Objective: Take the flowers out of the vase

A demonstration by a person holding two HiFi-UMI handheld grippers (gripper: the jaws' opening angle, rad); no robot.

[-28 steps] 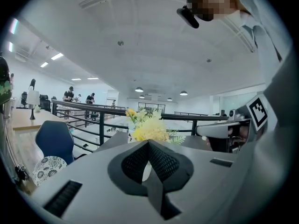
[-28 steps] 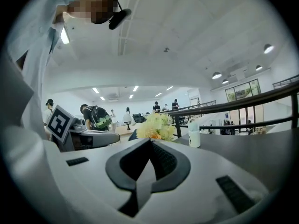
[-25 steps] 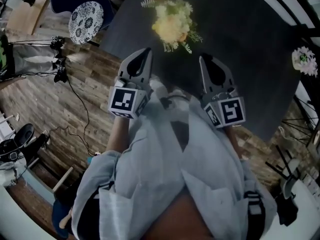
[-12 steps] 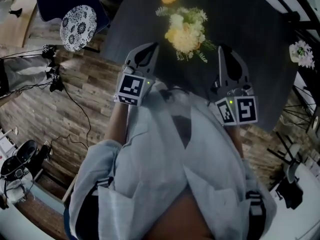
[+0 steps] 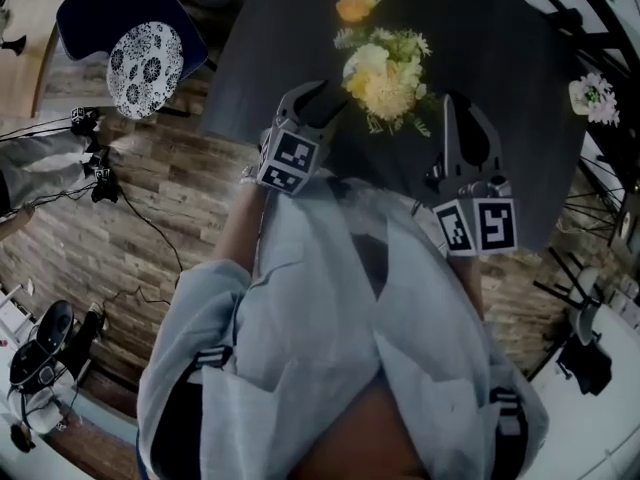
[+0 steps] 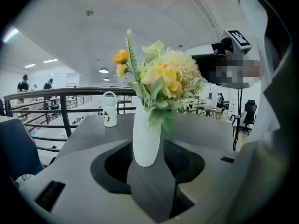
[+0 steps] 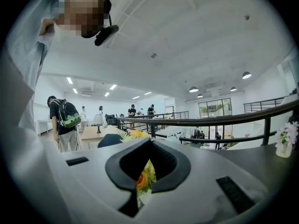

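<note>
Left gripper [image 5: 322, 98], jaws just opening, empty, frames the vase [image 6: 146, 134] unseen from above; right gripper [image 7: 148, 148] shut.

My left gripper [image 5: 322, 92]: swung in from table [image 5: 500, 48] edge and rolled, tips now at left side of flowers [image 5: 385, 68]. Its jaws have just been opening; white vase [image 6: 146, 134] now stands in gap, pads not pressing. My right gripper [image 5: 463, 108]: crept forward, now just right of flowers.
</note>
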